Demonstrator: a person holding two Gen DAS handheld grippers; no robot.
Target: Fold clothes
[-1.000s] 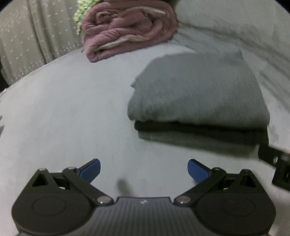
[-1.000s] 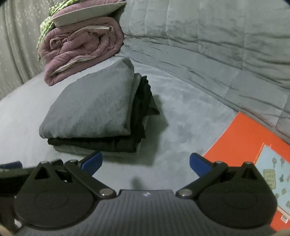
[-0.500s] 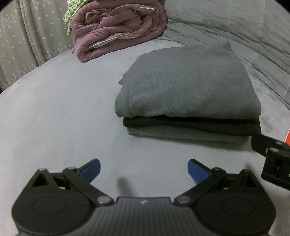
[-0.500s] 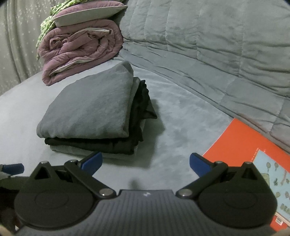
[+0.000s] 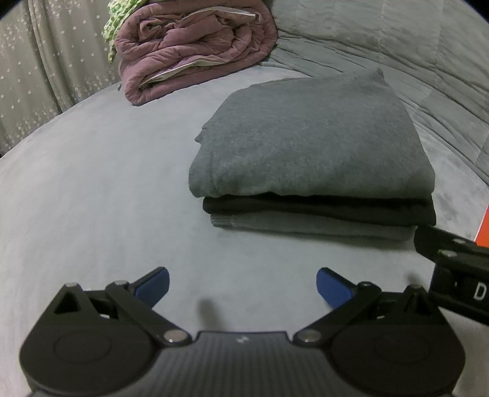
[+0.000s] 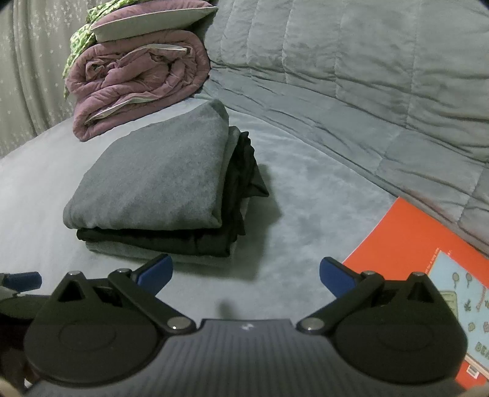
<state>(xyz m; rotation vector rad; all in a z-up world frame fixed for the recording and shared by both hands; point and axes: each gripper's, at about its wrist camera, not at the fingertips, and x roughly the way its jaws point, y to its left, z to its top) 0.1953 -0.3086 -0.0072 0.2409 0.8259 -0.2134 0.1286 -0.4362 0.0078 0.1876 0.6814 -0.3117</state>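
We see one wide grey velvety bed (image 5: 91,189) with one quilted grey cover (image 6: 351,70) bunched along its far side. At its far end lies one rolled mauve quilt (image 5: 189,52) with one mauve pillow (image 6: 146,21) on top. Mid-bed sits one stack of three folded garments: a grey fleece top (image 5: 308,137) uppermost, a black garment (image 5: 321,209) beneath it, a pale grey garment (image 5: 305,227) lowest. One orange picture book (image 6: 406,241) lies to the stack's right. Our left hand-held gripper (image 5: 241,284) and right hand-held gripper (image 6: 244,274) both hover near the stack's front edge, fingers spread wide, holding nothing.
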